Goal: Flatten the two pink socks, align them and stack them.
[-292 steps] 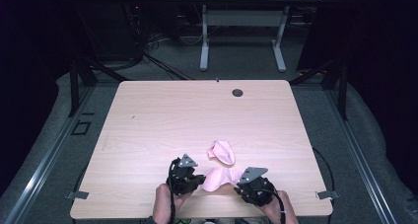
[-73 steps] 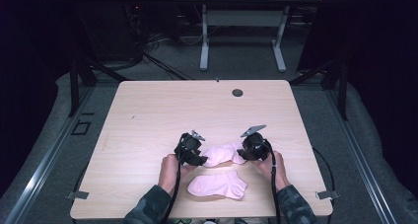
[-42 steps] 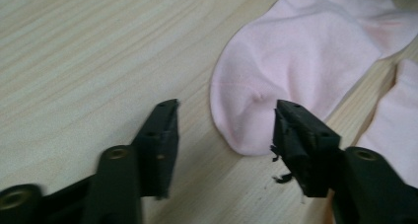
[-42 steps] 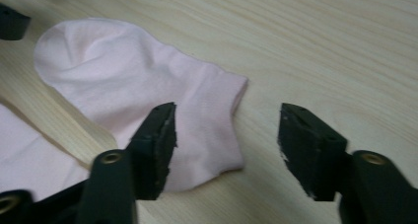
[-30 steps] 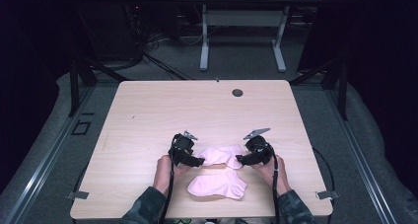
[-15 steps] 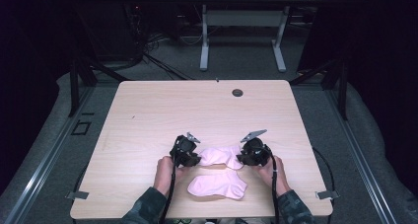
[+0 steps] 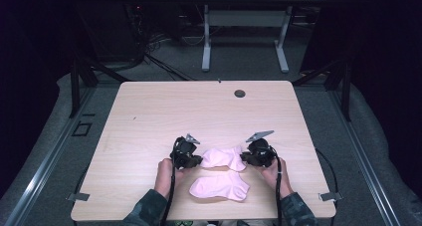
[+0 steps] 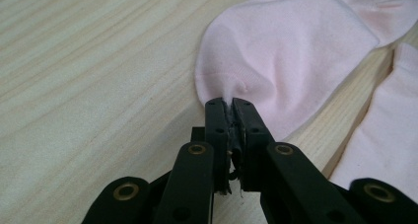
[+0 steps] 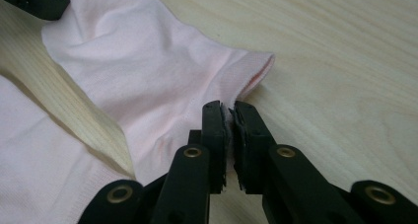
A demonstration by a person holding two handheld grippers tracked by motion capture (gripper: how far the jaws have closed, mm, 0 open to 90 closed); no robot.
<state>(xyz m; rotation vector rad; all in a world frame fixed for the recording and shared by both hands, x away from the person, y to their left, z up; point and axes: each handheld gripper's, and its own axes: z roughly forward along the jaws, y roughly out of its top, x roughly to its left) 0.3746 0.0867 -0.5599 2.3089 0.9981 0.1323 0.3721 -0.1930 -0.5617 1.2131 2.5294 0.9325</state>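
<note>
One pink sock point(image 7: 220, 186) lies flat on the counter point(image 7: 164, 111). The left gripper point(image 7: 198, 160) and right gripper point(image 7: 243, 158) each pinch the second sock point(image 7: 224, 158), maybe to stack it.

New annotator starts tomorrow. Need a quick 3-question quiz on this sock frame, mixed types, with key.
1. True or false: the left gripper and the right gripper are both shut on the far sock.
2. Multiple choice: where does the near sock lie? A) folded over the far sock B) flat on the table, on the person's side of the far sock, with no gripper on it C) hanging off the table edge
3. Fill in: the small dark round thing sits near the table's ____ edge.

Key: 1 true; 2 B; 3 far
</note>
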